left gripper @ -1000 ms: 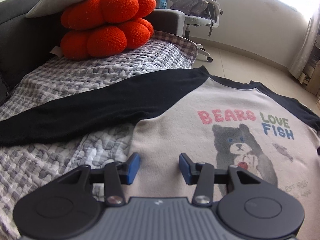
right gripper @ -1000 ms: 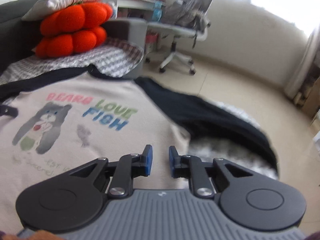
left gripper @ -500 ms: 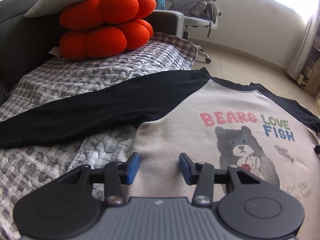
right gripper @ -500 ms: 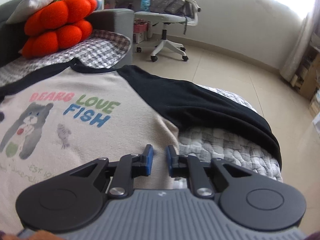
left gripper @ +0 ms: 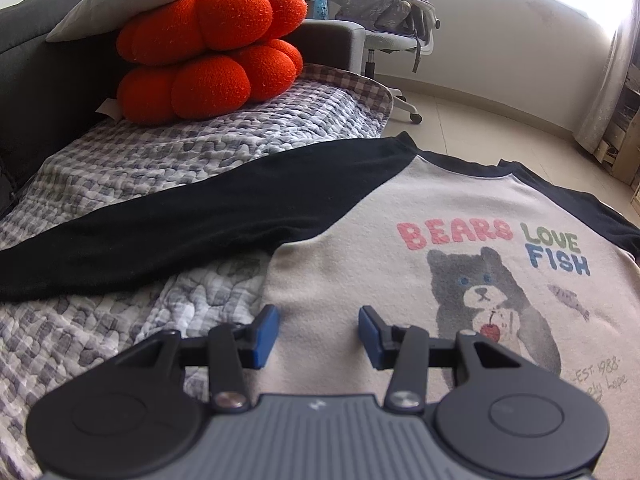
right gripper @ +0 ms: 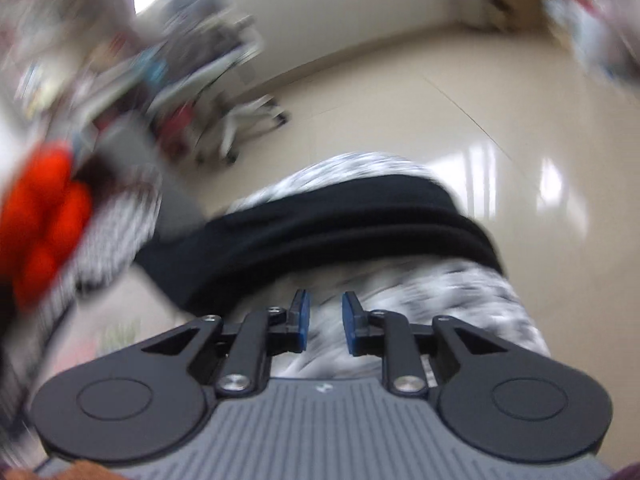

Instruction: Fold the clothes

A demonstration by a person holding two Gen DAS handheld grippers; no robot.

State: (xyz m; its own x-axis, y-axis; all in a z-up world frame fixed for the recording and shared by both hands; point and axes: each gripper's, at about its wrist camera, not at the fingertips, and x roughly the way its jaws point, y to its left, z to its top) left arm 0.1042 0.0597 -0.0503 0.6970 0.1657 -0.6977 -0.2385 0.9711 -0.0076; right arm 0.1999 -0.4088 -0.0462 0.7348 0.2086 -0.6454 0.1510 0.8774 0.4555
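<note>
Nearby: orange cushions (left gripper: pixel 212 52) on quilt (left gripper: pixel 120 328) | left fingers (left gripper: pixel 266 332) apart, empty | right fingers (right gripper: pixel 301 320) opening, empty

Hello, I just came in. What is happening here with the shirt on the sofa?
A person holds a two-finger tool in each hand to fold a shirt that lies flat, print side up, on a quilted cover. Nothing is folded yet: both black sleeves are spread out. The left tool hovers open over the shirt's lower left part and holds nothing. The right tool is over the cover near the right sleeve; its view is blurred, its jaws are opening, and nothing is between them.
</note>
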